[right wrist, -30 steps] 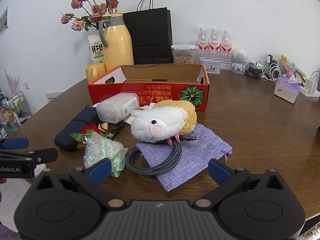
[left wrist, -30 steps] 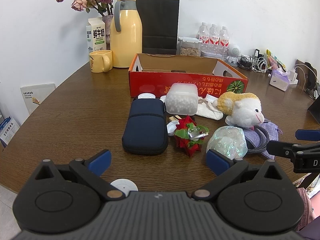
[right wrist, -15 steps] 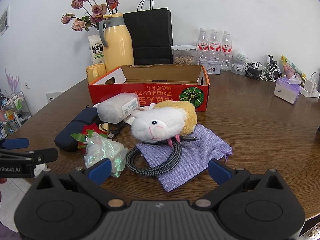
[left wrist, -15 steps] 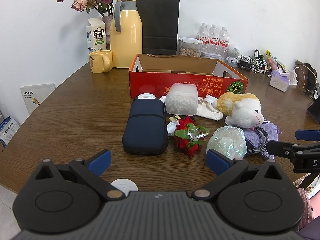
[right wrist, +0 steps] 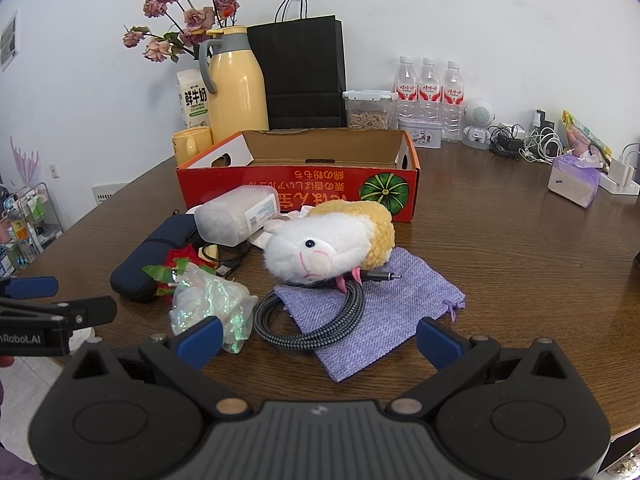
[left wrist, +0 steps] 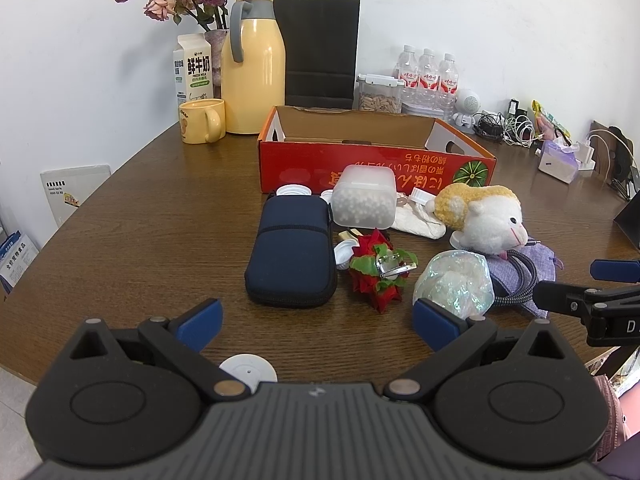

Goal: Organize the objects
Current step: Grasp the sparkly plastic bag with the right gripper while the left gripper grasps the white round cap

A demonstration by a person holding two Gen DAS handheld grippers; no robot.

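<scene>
Red carton (left wrist: pixel 372 168) upper centre, open, looks empty | clutter heaped below it on worktop (left wrist: pixel 140 240) | left claw (left wrist: pixel 316 322) spread, empty | right claw (right wrist: pixel 318 340) spread, empty | advice: take plush sheep (right wrist: pixel 328 246) first, grip mid-body, clear carton wall.

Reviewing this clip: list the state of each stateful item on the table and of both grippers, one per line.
left gripper: open, holding nothing.
right gripper: open, holding nothing.
red cardboard box: open-topped, visible interior bare.
navy zip case: zipped shut, lying flat.
frosted container: on its side.
braided cable: coiled on purple pouch.
plush toy: lying on pouch.
</scene>
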